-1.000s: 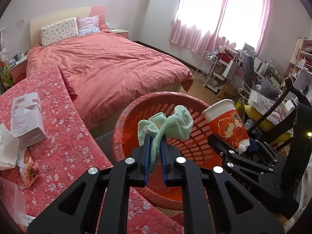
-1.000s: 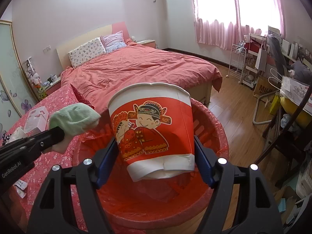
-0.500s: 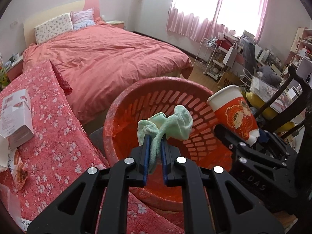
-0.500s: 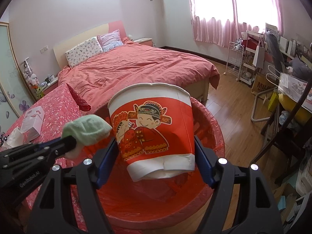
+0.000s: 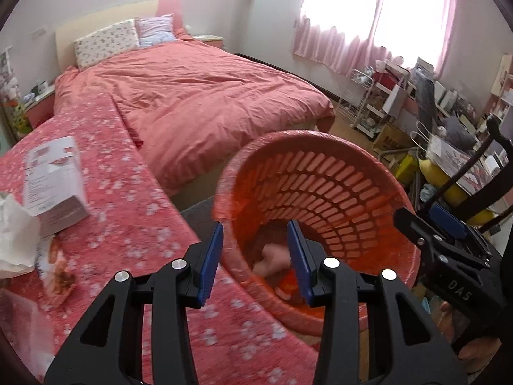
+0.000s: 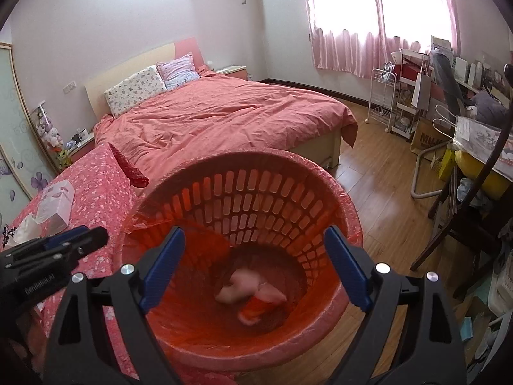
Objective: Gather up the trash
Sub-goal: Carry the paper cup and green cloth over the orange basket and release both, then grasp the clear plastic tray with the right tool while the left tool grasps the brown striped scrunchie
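Above the red slatted basket (image 6: 243,199) we held both grippers with their blue-padded fingers spread wide and nothing between them. Our right gripper (image 6: 253,269) hung over the basket's mouth, looking straight down inside; our left gripper (image 5: 255,258) sat at the near rim, one finger over the flowered red cloth (image 5: 134,211) and the other over the basket's opening. The basket, lined with a thin red bag, stood just beside the cloth-covered surface and near the foot of the bed (image 6: 224,118).

At the bottom of the basket lay the trash: a pale crumpled rag (image 6: 239,287) and, touching it, the red-and-white paper cup (image 6: 258,309), tipped on its side. Both were blurred, so we could not make out more of them. In the left view they showed only partly between the fingers.

On the flowered cloth, well apart from the basket, rested a white box (image 5: 53,179) with crumpled white paper (image 5: 14,234) beside it.
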A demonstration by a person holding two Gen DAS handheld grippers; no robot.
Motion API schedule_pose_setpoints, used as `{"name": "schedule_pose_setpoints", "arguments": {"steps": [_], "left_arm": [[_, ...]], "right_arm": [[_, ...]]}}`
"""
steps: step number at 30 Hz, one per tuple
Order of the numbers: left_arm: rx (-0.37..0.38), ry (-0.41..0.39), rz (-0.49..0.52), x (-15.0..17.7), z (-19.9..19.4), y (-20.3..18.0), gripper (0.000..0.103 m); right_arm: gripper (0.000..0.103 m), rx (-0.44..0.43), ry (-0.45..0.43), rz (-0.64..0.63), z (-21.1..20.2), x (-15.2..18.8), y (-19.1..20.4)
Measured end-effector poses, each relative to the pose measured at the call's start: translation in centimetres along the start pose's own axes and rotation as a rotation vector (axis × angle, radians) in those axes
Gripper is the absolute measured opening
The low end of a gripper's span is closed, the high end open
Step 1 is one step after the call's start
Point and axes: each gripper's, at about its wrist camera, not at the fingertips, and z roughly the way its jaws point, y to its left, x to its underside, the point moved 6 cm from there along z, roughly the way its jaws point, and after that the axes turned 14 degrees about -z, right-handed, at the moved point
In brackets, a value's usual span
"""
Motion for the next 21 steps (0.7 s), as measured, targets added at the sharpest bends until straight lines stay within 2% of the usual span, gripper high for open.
{"name": "schedule_pose_setpoints", "arguments": {"steps": [4,10,14,19,21], "left_arm": [[-0.028,-0.046,-0.022,-0.5,-2.3,1.9,0.042],[-0.108,-0.145,-0.053,-0.5,-7.5,6.2,0.043],[-0.178,-0.19,-0.096,0.2,-10.7,10.7,0.044],[-0.321,-0.244,-0.16,1.7,-14.5,17.7,0.044],[-0.366,-0.256,-0.2,2.3,-15.6,20.3,0.049]], "right_arm": [[0.087,-0.014,-0.026,-0.02,-1.5,-0.5,1.3],[0.086,-0.078,-0.078,-0.095,-4.6,-1.4,6.0],[0.086,-0.151,-0.095,-0.172,-6.3,-1.6,11.0],[0.082,-0.258,-0.096,-0.28,-8.0,-0.7,18.4],[0.08,-0.3,-0.09,-0.327,-8.4,-0.1,21.7]]}}
